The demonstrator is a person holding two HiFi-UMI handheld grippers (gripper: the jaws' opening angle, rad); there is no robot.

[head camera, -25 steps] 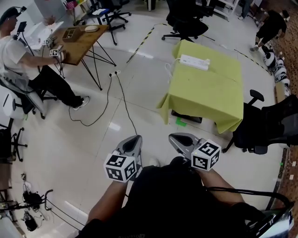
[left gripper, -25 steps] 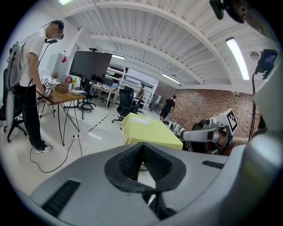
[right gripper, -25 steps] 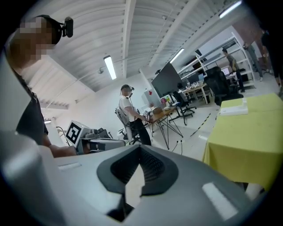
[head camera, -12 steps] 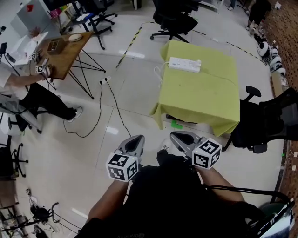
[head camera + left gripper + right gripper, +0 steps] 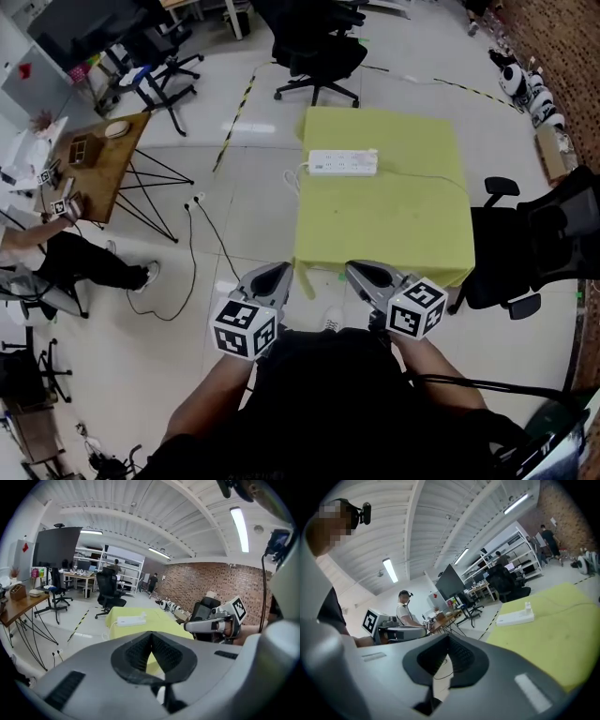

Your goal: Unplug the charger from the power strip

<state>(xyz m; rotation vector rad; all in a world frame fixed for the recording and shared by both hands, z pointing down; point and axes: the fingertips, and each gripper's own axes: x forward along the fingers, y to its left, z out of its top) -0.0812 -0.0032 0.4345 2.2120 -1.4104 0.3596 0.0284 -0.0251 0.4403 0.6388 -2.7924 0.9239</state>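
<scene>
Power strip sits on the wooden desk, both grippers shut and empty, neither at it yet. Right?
No: the power strip lies on the yellow-green table, not the wooden desk, as the head view shows. The left gripper and right gripper are indeed shut, empty and short of it.

White power strip [image 5: 343,163], charger [image 5: 528,605] plugged in

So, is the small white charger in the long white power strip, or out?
Plugged in: the charger stands on the end of the power strip.
</scene>
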